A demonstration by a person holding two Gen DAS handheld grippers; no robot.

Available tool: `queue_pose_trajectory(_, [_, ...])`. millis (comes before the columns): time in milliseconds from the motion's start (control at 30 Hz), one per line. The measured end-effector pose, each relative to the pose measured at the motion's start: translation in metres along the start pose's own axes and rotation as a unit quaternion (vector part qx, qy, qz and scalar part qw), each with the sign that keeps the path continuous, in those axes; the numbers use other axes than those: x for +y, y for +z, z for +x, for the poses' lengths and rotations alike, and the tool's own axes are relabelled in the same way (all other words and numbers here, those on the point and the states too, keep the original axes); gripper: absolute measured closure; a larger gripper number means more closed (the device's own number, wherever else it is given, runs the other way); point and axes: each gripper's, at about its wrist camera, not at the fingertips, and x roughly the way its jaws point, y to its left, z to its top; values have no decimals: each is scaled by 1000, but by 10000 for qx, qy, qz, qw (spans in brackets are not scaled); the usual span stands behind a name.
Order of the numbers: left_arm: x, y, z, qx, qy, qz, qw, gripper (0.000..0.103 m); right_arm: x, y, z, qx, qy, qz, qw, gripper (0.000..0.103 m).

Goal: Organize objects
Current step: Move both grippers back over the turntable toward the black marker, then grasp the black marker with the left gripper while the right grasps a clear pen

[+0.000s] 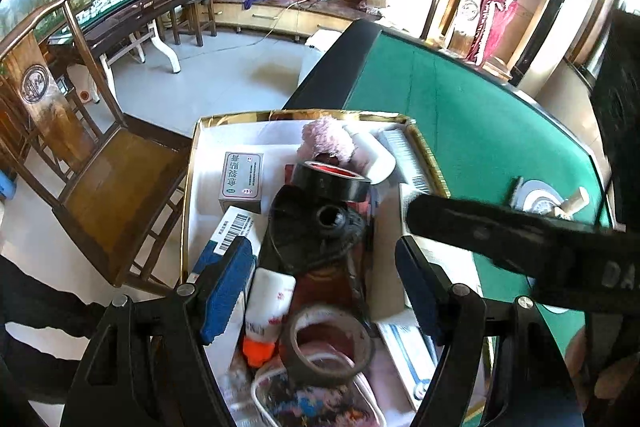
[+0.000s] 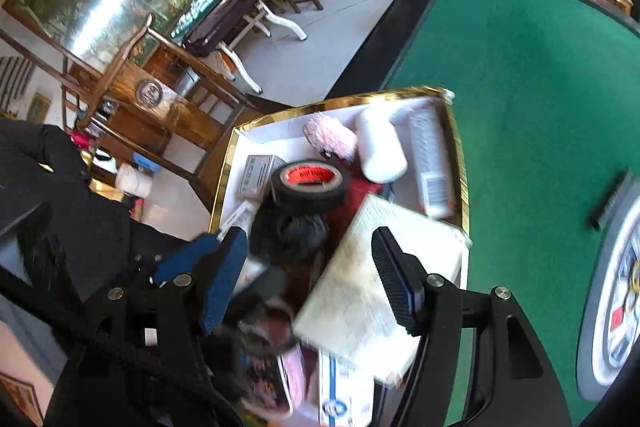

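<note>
A gold-rimmed white box (image 1: 304,115) on the green table holds several items. Among them are a black tape roll (image 1: 332,181) with a red core, a brown tape roll (image 1: 328,343), a pink fluffy ball (image 1: 326,139), a grey carton (image 1: 242,175) and a black round part (image 1: 316,231). My left gripper (image 1: 322,291) hangs open above the brown roll and a white tube (image 1: 268,307), holding nothing. My right gripper (image 2: 310,281) is open over the same box (image 2: 344,99), above a cream flat pack (image 2: 360,291) that lies tilted near the black tape (image 2: 308,183). A white bottle (image 2: 380,147) lies at the back.
A wooden chair (image 1: 112,179) stands close to the box's left side. Green felt (image 1: 480,131) stretches to the right, with the table's round centre dial (image 2: 616,307) and a small dark strip (image 2: 610,201). The right gripper's black body (image 1: 500,239) crosses the left wrist view.
</note>
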Motion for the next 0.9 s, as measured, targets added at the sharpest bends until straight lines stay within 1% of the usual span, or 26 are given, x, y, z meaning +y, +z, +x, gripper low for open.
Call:
queue_pose_trajectory(67, [-7, 1, -8, -92, -10, 98, 9999, 35, -8, -12, -16, -134, 82, 104, 9998, 38])
queue_pose_trajectory(133, [-21, 5, -16, -155, -35, 239, 9996, 35, -24, -32, -40, -253, 139, 202, 9994, 38])
queue_pose_trajectory(200, [-44, 10, -22, -255, -157, 410, 9987, 35, -42, -52, -64, -417, 87, 265, 9987, 38])
queue_pose_trajectory(233, [-59, 14, -22, -231, -230, 545, 9980, 35, -49, -59, -72, -454, 64, 296, 9985, 37])
queue_pose_trajectory(267, [-74, 17, -21, -206, -302, 663, 9971, 35, -65, -73, -87, -518, 12, 380, 9979, 37])
queue_pose_trajectory(367, [-118, 24, -9, -95, -489, 1003, 9937, 35, -93, -99, -114, -639, -214, 572, 9961, 37])
queue_pose_trajectory(467, [-174, 30, 18, 138, -634, 1384, 9882, 35, -134, -135, -146, -743, -420, 912, 9922, 37])
queue_pose_trajectory(500, [-193, 32, 33, 283, -694, 1489, 9860, 35, -143, -143, -154, -759, -456, 1005, 9910, 37])
queue_pose_trajectory(567, [-219, 35, 52, 382, -658, 1632, 9837, 35, -162, -159, -170, -807, -548, 1205, 9879, 37])
queue_pose_trajectory(600, [-237, 38, 70, 476, -657, 1763, 9810, 35, -173, -168, -177, -820, -590, 1308, 9862, 37])
queue_pose_trajectory(733, [-272, 44, 120, 759, -411, 2001, 9760, 35, -201, -199, -202, -833, -771, 1551, 9814, 37])
queue_pose_trajectory(800, [-280, 47, 136, 788, -236, 2081, 9747, 35, -212, -212, -211, -797, -838, 1638, 9797, 37])
queue_pose_trajectory(900, [-289, 49, 160, 1032, -159, 2215, 9696, 35, -227, -226, -223, -787, -953, 1723, 9773, 37])
